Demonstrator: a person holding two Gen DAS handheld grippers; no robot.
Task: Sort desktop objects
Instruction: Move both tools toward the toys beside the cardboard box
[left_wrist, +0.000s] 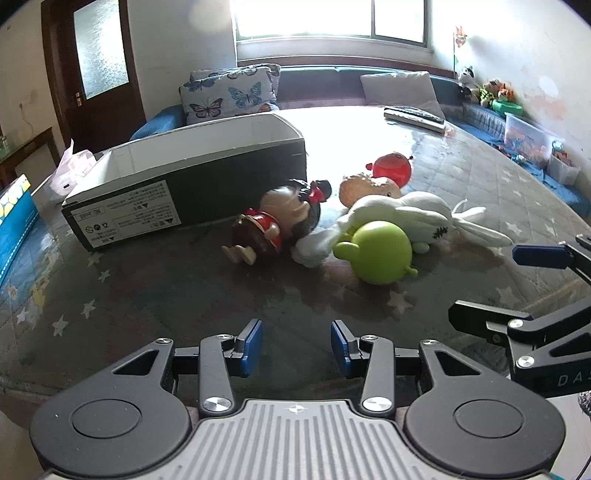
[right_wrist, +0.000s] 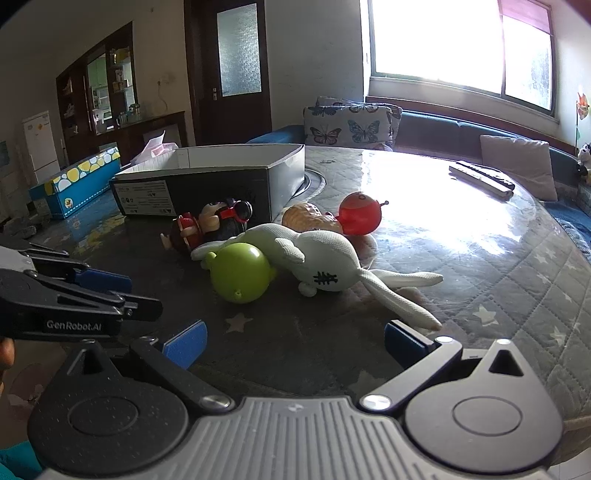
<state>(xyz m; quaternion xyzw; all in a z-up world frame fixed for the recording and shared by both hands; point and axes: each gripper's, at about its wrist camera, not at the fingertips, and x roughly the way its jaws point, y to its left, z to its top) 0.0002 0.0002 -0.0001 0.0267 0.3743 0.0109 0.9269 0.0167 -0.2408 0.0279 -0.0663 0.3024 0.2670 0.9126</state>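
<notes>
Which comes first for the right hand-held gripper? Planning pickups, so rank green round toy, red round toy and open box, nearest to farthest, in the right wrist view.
1. Green round toy, just ahead, left.
2. Red round toy, behind the pile.
3. Open box, far left.

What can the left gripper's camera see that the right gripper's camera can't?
Only the left wrist view shows the clear plastic bin of colourful bits by the wall at far right. Only the right wrist view shows the white fridge and dark wooden shelves. Both show the open cardboard box, round green toy, white knitted rabbit, red round toy, and both open grippers, left and right.
</notes>
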